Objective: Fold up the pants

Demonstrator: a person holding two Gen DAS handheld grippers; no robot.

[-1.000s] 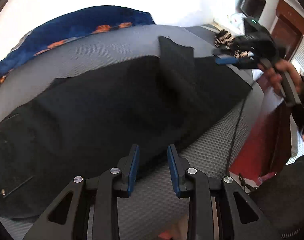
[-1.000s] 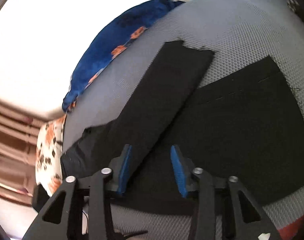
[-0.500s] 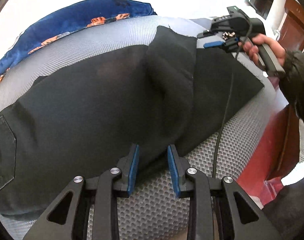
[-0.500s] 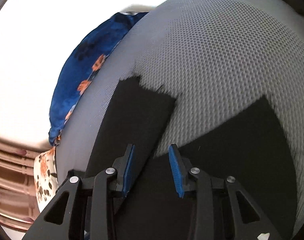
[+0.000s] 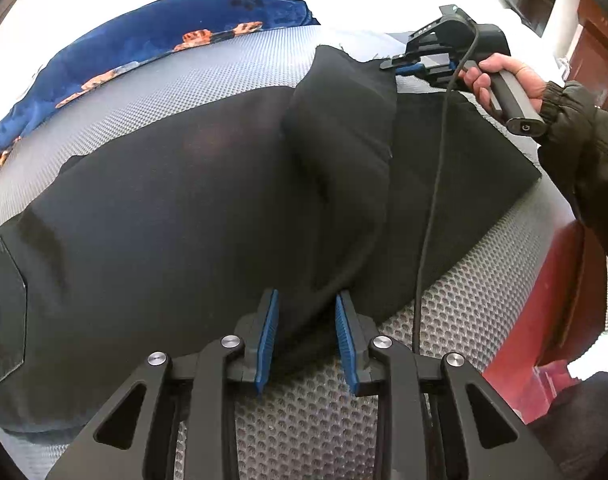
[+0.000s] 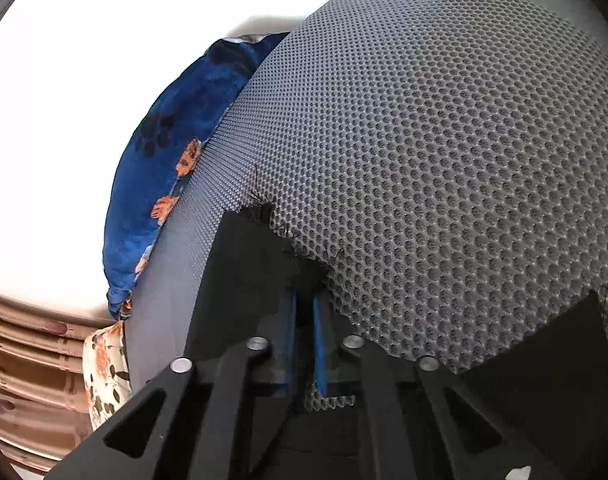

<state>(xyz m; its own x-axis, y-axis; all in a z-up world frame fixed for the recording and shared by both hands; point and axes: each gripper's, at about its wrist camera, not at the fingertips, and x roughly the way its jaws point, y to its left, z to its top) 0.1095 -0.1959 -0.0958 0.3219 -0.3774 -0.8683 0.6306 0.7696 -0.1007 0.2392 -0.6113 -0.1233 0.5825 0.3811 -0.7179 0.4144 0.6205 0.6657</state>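
Black pants (image 5: 164, 208) lie spread across a grey honeycomb mat (image 5: 304, 420). One leg (image 5: 343, 140) lies folded over the other and runs toward the far side. My left gripper (image 5: 307, 336) is open, its blue pads on either side of the near fold of that leg. My right gripper (image 6: 304, 336) is shut on the frayed hem (image 6: 280, 256) of the leg; it also shows in the left wrist view (image 5: 411, 66), held by a hand at the far right. A back pocket (image 5: 4, 308) shows at the left.
A blue flowered pillow (image 5: 152, 36) lies beyond the mat, also in the right wrist view (image 6: 160, 184). A black cable (image 5: 431, 216) hangs across the pants from the right gripper. A red-brown bed frame (image 5: 563, 288) borders the mat on the right.
My right gripper moved forward to the leg's hem and closed on it. My left gripper moved in until the near fold sits between its open pads.
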